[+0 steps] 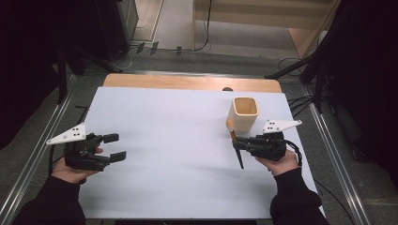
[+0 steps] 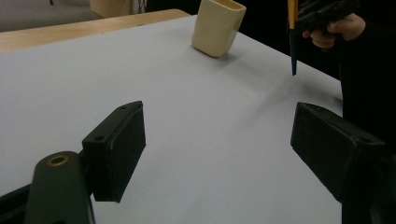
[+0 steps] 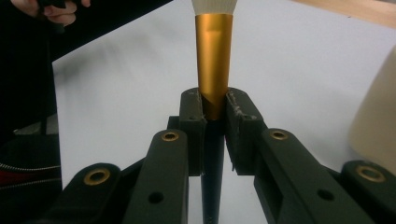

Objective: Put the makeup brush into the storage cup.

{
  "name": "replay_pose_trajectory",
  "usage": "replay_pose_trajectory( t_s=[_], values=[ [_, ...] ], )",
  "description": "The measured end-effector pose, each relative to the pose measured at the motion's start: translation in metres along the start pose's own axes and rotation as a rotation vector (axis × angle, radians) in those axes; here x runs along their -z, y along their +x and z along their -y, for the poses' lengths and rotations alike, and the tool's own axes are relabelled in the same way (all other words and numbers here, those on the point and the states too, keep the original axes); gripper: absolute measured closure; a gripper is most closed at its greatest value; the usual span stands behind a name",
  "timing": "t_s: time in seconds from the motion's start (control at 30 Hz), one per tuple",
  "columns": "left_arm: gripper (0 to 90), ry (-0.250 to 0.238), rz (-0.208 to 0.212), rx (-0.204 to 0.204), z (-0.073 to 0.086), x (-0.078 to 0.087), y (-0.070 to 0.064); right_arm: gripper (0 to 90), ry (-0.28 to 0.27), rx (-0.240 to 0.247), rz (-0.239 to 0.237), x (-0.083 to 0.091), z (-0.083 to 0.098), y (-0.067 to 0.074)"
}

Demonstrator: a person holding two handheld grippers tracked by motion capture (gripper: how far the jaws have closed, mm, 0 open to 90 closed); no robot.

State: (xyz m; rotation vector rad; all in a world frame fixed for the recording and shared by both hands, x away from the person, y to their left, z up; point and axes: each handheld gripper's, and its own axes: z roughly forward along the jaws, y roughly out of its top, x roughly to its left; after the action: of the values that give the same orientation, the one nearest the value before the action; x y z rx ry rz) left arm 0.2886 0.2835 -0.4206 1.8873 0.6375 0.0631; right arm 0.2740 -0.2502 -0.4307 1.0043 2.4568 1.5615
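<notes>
Showing: a makeup brush (image 1: 236, 147) pinched in the right gripper (image 1: 240, 143), a cream cup (image 1: 244, 114) just beyond it, and the left gripper (image 1: 114, 146) idle at the other side of the white table (image 1: 178, 154).

Right gripper: jaws clamped on the brush where the gold ferrule (image 3: 213, 65) meets the dark handle (image 3: 212, 182); seen in the right gripper view (image 3: 215, 109), the pads press both sides with no gap.

Brush: held off the table, pale bristle head (image 1: 230, 123) toward 12 o'clock and dark handle tip toward 6 o'clock in the high view; in the left gripper view it hangs steeply, handle tip down (image 2: 293, 42).

Cup: upright and open-mouthed, at about 1 o'clock from the right gripper, near it but apart; the bristle head sits just beside the cup's lower left wall (contact cannot be told).

Left gripper: jaws spread wide with nothing between them (image 2: 217, 149), at 9 o'clock on the table, well apart from cup (image 2: 218, 25) and brush.

Done: the brush is picked up and brought next to the cup.

Left, as judged: the brush is not yet in the cup, so it must go over the rim, descend inside, and be released (presumably handle first).
</notes>
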Motion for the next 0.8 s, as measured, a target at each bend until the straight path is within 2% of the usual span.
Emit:
replay_pose_trajectory(
  t_s=[0.1,0.2,0.33,0.8],
  values=[
    [18.8,0.006,0.016,-0.008,-0.004,-0.005,-0.002,79.4,-0.008,0.007,-0.028,-0.004,-0.005,0.003],
    [18.8,-0.002,0.042,-0.011,-0.011,-0.012,-0.005,79.4,-0.01,0.026,-0.032,-0.006,-0.008,0.007],
    [18.8,0.021,0.058,-0.029,-0.016,-0.019,-0.009,79.4,-0.011,0.041,-0.044,-0.01,-0.012,0.01],
    [19.3,0.036,0.115,-0.058,-0.033,-0.037,-0.017,79.5,-0.012,0.059,-0.085,-0.021,-0.02,0.017]
  ],
)
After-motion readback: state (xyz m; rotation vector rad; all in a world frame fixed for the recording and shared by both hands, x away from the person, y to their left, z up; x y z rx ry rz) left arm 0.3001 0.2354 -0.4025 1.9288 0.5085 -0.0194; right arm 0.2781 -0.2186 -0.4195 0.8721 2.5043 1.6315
